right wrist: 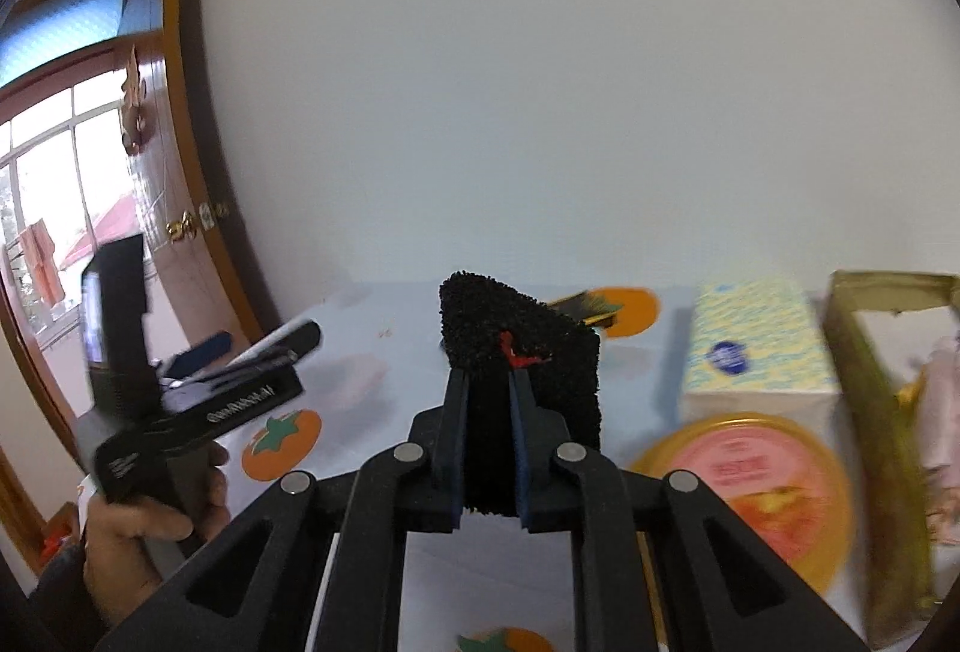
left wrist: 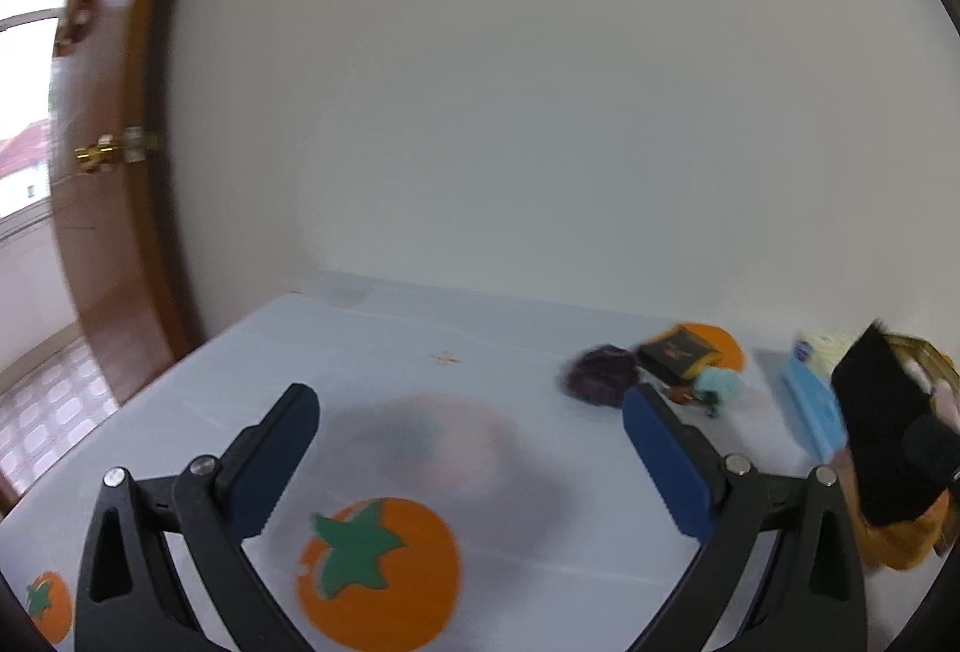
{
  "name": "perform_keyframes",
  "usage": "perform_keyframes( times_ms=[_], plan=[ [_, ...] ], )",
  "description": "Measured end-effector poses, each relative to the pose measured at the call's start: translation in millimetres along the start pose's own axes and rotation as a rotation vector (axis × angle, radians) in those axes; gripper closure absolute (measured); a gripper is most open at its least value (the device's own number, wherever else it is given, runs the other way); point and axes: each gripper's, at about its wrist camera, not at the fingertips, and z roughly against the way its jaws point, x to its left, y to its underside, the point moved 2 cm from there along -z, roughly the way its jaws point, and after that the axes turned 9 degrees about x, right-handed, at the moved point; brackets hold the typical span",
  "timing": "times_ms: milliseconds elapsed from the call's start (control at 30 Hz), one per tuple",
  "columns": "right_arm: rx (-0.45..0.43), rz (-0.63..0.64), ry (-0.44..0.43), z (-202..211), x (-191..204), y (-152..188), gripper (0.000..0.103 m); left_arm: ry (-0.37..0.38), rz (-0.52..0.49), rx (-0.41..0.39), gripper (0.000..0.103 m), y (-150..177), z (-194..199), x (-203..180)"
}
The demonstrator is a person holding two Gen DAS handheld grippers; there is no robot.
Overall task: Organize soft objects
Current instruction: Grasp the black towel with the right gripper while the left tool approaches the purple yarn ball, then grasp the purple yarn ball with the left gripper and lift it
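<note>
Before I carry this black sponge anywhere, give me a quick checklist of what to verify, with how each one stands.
1. Right gripper shut on the sponge: ok, both pads press its lower part.
2. Grip depth: ok, the sponge sits well down between the fingers, though most of it sticks out above them.
3. Sponge clear of the table: ok, it is held up off the cloth.
4. Left gripper free: ok, jaws wide apart, nothing between them.
5. Gold box has room: cannot tell, the view is blurred and only part of the inside shows.
6. Path to the right: not ok, the tissue box and round tin stand close by.
</note>
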Motion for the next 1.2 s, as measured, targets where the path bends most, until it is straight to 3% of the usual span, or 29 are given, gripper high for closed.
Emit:
perform_keyframes(
  times_ms=[133, 300, 400, 567, 633, 667, 733, 767, 833, 933, 1067, 1200],
  plan=[
    [-0.049, 0.029, 0.043, 15, -2, 5, 0.09, 0.103, -0.071, 0.022, 0.0, -8, -15, -27],
    [-0.053, 0.018, 0.044, 16, -4, 4, 0.09, 0.098, -0.14, 0.129, 0.001, -26, -61, -64],
    [-0.056, -0.005, 0.046, 21, -13, 5, 0.089, 0.076, -0.156, 0.221, 0.013, -30, -91, -78],
    [-0.063, -0.036, 0.061, 23, -15, 7, 0.089, 0.056, -0.144, 0.366, 0.016, -36, -135, -87],
    [-0.056, -0.037, 0.061, 20, -17, 7, 0.089, 0.052, -0.138, 0.45, 0.028, -33, -152, -88],
    [-0.05, -0.038, 0.059, 19, -17, 8, 0.089, 0.065, -0.124, 0.494, 0.039, -31, -160, -86],
    [-0.048, -0.044, 0.058, 18, -20, 8, 0.09, 0.069, -0.082, 0.473, 0.067, -33, -158, -80],
    [-0.049, -0.048, 0.056, 18, -20, 8, 0.089, 0.072, -0.062, 0.468, 0.069, -34, -156, -77],
    [-0.055, -0.05, 0.063, 20, -21, 8, 0.09, 0.118, -0.005, 0.438, 0.069, -36, -149, -67],
    [-0.068, -0.045, 0.076, 23, -22, 8, 0.089, 0.153, 0.098, 0.284, 0.069, -40, -117, -46],
    [-0.079, -0.04, 0.098, 23, -26, 8, 0.089, 0.095, 0.159, 0.058, 0.069, -33, -60, -31],
    [-0.094, -0.05, 0.117, 26, -31, 8, 0.089, 0.042, 0.118, -0.015, 0.069, -22, -25, -39]
  ],
)
